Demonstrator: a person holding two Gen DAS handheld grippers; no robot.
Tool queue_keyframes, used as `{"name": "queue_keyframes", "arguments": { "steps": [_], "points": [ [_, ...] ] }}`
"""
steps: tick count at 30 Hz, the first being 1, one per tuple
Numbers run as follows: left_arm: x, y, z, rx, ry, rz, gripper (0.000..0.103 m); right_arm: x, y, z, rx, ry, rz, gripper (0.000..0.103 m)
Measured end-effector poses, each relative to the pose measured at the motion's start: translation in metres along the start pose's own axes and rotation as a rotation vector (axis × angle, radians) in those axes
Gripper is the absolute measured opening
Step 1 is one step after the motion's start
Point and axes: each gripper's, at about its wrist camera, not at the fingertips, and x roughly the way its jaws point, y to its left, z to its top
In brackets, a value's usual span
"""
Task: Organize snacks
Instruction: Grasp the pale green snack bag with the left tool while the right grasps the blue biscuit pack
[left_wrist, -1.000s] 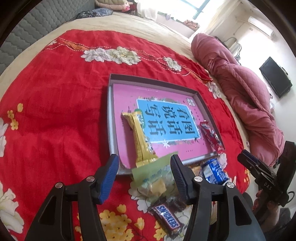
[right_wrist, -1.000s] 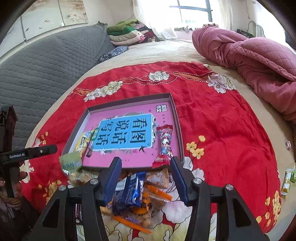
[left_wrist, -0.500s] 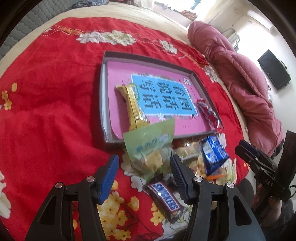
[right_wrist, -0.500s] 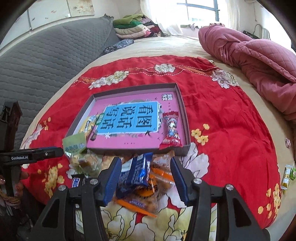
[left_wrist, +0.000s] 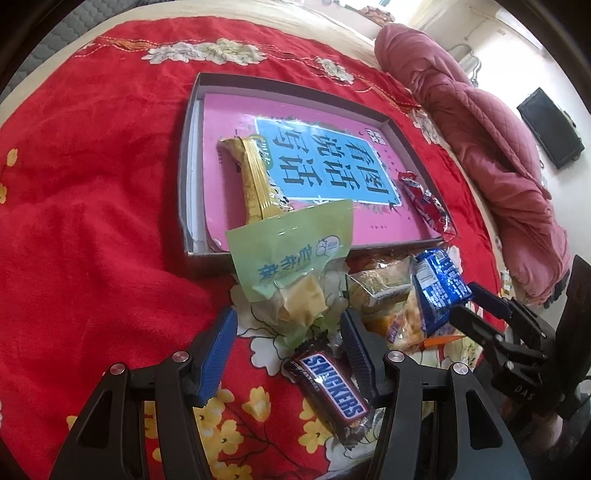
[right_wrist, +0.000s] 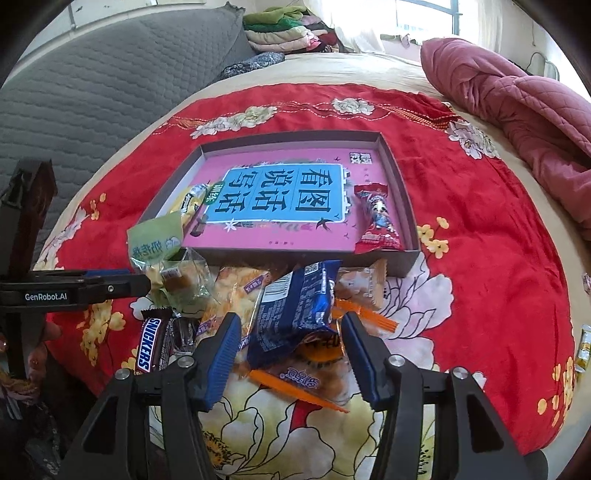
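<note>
Both grippers tilt down over the snack pile. Left gripper (left_wrist: 288, 347) fingers spread, empty, Snickers bar (left_wrist: 332, 395) between them. Right gripper (right_wrist: 290, 356) fingers opening, blue packet (right_wrist: 291, 314) between, untouched.

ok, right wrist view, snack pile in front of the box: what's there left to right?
Snickers bar → green packet → blue packet → orange-trimmed clear packet.

Both our claws angled down: left claw (left_wrist: 288, 343) jaws parted, nothing gripped; right claw (right_wrist: 290, 349) jaws opening, pads touching nothing.
</note>
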Motion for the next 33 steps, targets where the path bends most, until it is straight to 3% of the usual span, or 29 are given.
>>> {"name": "queue_keyframes", "arguments": {
  "steps": [23,33],
  "points": [
    [0.022,0.001,0.004,0.009,0.010,0.003,0.060,0.032,0.004,0.001,-0.075,0.018,-0.095,0.066],
    [0.031,-0.004,0.005,0.019,0.004,-0.005,0.060,0.025,-0.005,0.001,-0.055,-0.025,-0.029,0.050]
  ]
}}
